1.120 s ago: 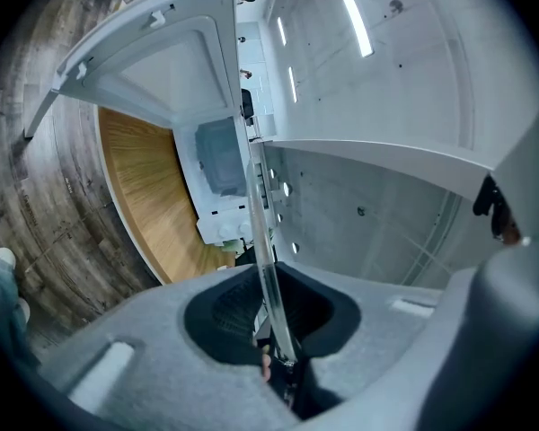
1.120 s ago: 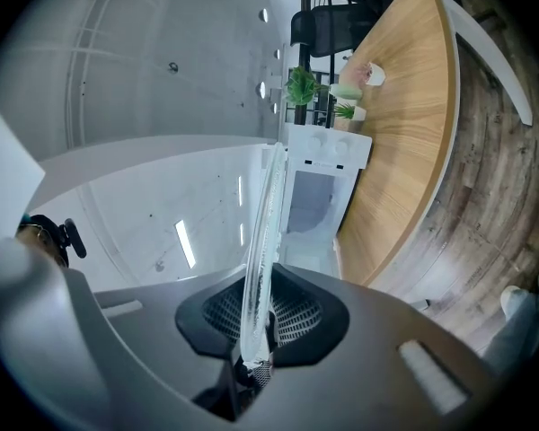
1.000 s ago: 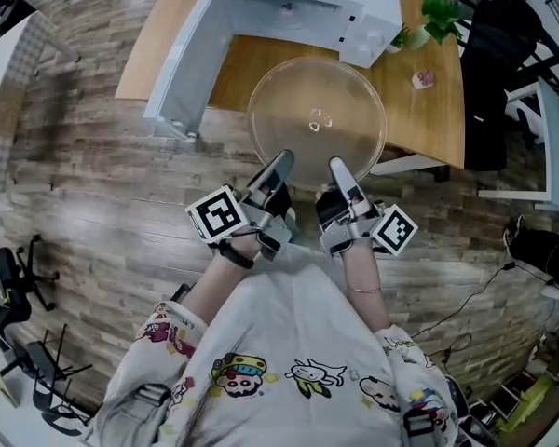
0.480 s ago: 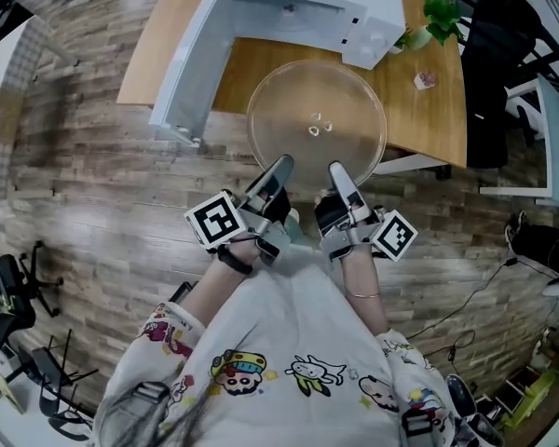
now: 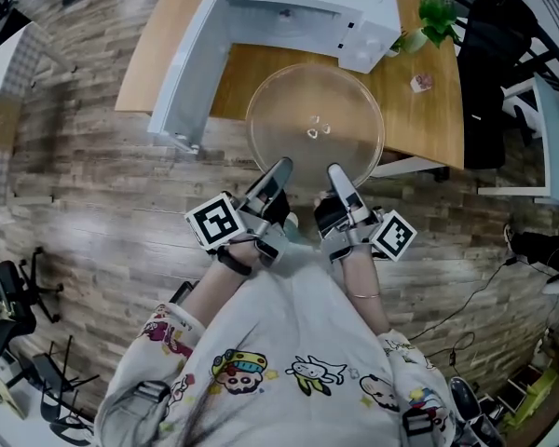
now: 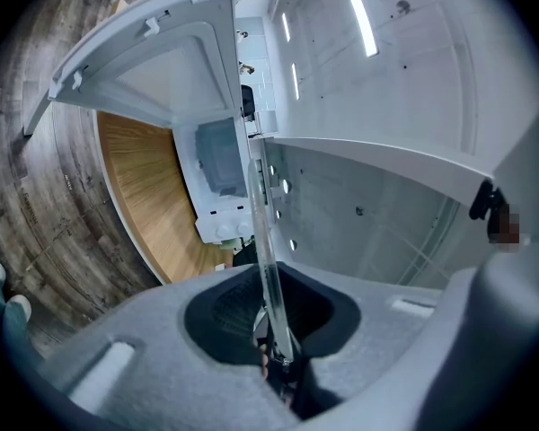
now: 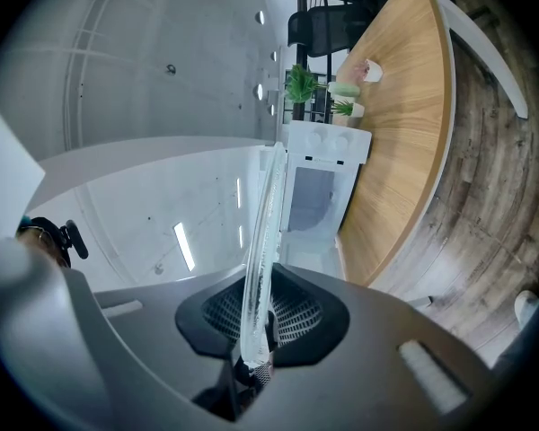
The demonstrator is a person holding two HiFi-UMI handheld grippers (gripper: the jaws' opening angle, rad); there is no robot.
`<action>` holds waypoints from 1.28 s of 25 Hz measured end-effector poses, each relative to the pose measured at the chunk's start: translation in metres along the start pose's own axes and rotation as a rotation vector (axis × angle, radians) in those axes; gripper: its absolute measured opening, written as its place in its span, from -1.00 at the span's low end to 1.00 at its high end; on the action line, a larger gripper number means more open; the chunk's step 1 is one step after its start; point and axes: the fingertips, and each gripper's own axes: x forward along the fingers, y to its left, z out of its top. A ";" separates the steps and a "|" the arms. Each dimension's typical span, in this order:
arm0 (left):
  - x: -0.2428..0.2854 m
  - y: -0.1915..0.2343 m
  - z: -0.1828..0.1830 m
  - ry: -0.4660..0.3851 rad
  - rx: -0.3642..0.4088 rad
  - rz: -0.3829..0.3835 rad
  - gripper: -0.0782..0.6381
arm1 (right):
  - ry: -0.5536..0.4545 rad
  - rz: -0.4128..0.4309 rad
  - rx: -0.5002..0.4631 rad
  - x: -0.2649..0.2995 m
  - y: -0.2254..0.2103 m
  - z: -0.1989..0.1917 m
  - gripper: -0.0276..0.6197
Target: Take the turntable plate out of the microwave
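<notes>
The clear glass turntable plate (image 5: 315,127) hangs level in front of the white microwave (image 5: 303,6), whose door (image 5: 188,68) stands open to the left. My left gripper (image 5: 281,169) is shut on the plate's near rim at left, and my right gripper (image 5: 335,172) is shut on the near rim at right. In the left gripper view the plate's edge (image 6: 262,241) runs as a thin glass line into the pinched jaws of the left gripper (image 6: 277,366). The right gripper view shows the same rim (image 7: 262,241) clamped in the right gripper (image 7: 251,362).
The microwave sits on a wooden table (image 5: 429,110) with a small potted plant (image 5: 438,17) and a small pink object (image 5: 421,81) at its right. Chairs (image 5: 9,296) stand on the wood floor at far left; cables (image 5: 484,296) lie at right.
</notes>
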 end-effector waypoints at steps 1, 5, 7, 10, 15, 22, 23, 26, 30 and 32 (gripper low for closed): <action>0.000 0.000 0.000 -0.003 -0.002 -0.002 -0.68 | 0.003 0.002 -0.003 0.001 0.000 0.000 -0.78; 0.000 -0.003 0.002 -0.017 -0.013 -0.015 -0.69 | 0.015 0.002 -0.009 0.002 0.001 0.000 -0.77; 0.000 -0.004 0.002 -0.020 -0.008 -0.017 -0.69 | 0.019 0.000 -0.008 0.002 0.001 0.000 -0.77; 0.000 -0.004 0.003 -0.027 -0.010 -0.021 -0.69 | 0.023 0.002 -0.001 0.003 0.001 0.000 -0.77; -0.001 -0.006 0.005 -0.040 -0.015 -0.019 -0.69 | 0.039 0.007 0.002 0.006 0.002 -0.001 -0.78; 0.002 -0.005 0.008 -0.047 -0.010 -0.020 -0.69 | 0.042 0.010 0.005 0.010 0.001 0.001 -0.78; 0.001 -0.005 0.008 -0.048 -0.011 -0.021 -0.69 | 0.042 0.009 0.006 0.009 0.001 0.000 -0.78; 0.001 -0.003 0.008 -0.048 -0.011 -0.019 -0.69 | 0.040 0.005 0.010 0.010 0.000 0.000 -0.78; 0.003 -0.002 0.009 -0.047 -0.007 -0.016 -0.69 | 0.041 0.005 0.003 0.011 -0.001 0.002 -0.78; 0.004 -0.003 0.009 -0.047 -0.007 -0.016 -0.69 | 0.040 0.004 0.003 0.011 0.000 0.002 -0.78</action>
